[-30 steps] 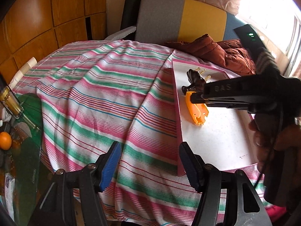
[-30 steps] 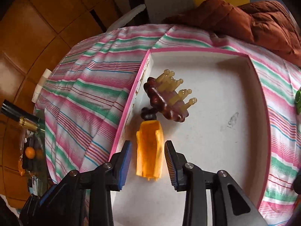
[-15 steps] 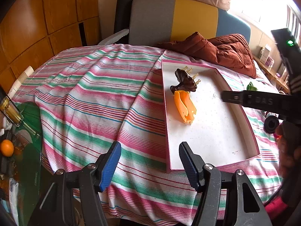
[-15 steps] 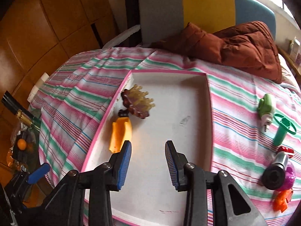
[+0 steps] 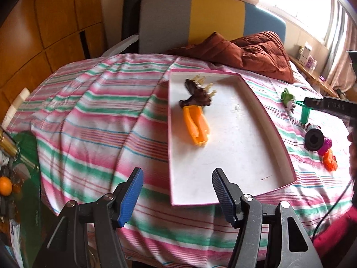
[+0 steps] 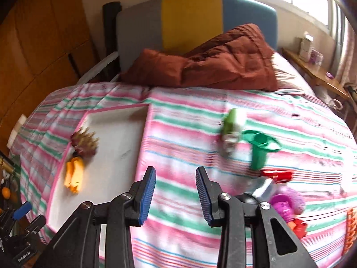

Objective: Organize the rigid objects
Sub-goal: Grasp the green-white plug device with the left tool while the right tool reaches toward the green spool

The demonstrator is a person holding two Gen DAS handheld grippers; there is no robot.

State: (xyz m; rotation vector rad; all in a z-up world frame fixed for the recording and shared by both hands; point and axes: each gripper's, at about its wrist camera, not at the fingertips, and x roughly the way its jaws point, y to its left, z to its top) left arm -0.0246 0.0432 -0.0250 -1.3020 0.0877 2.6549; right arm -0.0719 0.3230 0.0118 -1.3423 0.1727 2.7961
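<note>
**Both grippers empty; two items in tray, remainder on striped cloth**

Left gripper point(image 5: 176, 192): jaws spread wide, nothing between the blue pads. It hangs over the near edge of the striped cloth point(image 5: 93, 120), with the near left corner of the white tray point(image 5: 234, 169) showing between its fingers.

Right gripper point(image 6: 175, 192): jaws apart, nothing held. It hangs above bare cloth just right of the tray. The right-wrist view is motion-blurred.

Tray contents, left-wrist view:
- Orange plastic piece point(image 5: 196, 126), lying flat near the tray's left wall, long axis running roughly 11 to 5 o'clock.
- Brown claw hair clip point(image 5: 197, 93), touching the orange piece at its 12 o'clock end, pale teeth pointing toward 1 o'clock.

Items on the cloth, outside the tray, right-wrist view:
- Light green object point(image 6: 232, 127) at 1 o'clock from the right gripper; detail blurred.
- Green funnel-shaped piece point(image 6: 260, 149), just beside it at 4 o'clock.
- Red piece point(image 6: 277, 175) and magenta object point(image 6: 287, 203) at 3 o'clock from the gripper, close together.

A rust-brown quilted jacket point(image 6: 212, 67) lies at the far edge of the cloth, at 12 o'clock.
</note>
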